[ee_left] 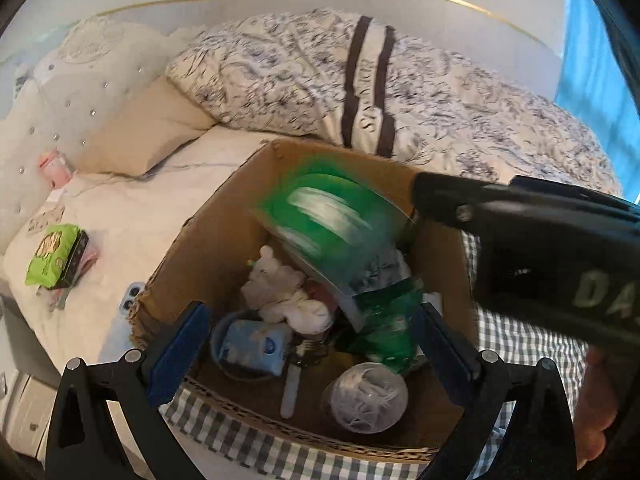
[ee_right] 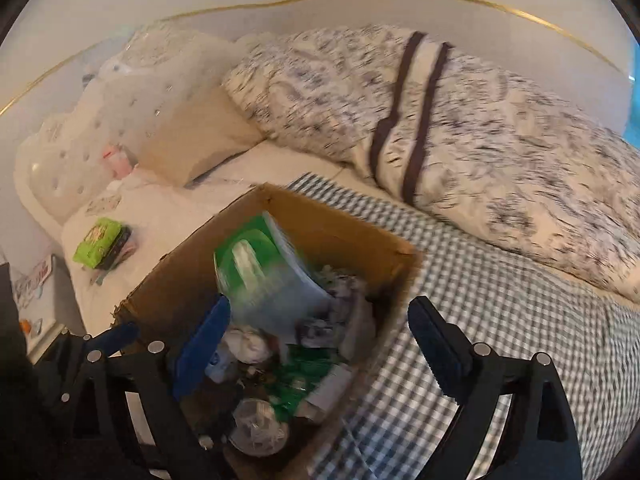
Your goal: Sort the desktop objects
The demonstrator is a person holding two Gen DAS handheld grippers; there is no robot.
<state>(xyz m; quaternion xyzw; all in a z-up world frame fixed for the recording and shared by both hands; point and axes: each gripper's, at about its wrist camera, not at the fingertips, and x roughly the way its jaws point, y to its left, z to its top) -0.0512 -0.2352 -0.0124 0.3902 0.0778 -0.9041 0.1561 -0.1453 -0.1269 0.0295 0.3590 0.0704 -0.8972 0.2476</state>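
We see a bed (ee_left: 132, 216) with a white sheet, a tufted white headboard (ee_left: 68, 92) at nine o'clock, a tan pillow (ee_left: 140, 132) beside it, a patterned duvet (ee_left: 420, 80) toward one o'clock, and a checked cloth (ee_right: 500, 300) at four o'clock.

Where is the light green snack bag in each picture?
Left wrist view: the light green snack bag lies at the far left on the white bedsheet, left of the cardboard box.
Right wrist view: the same bag lies left of middle, again on the sheet, left of the box.
Shared landmark: the cardboard box, with the bag off its left side in both.
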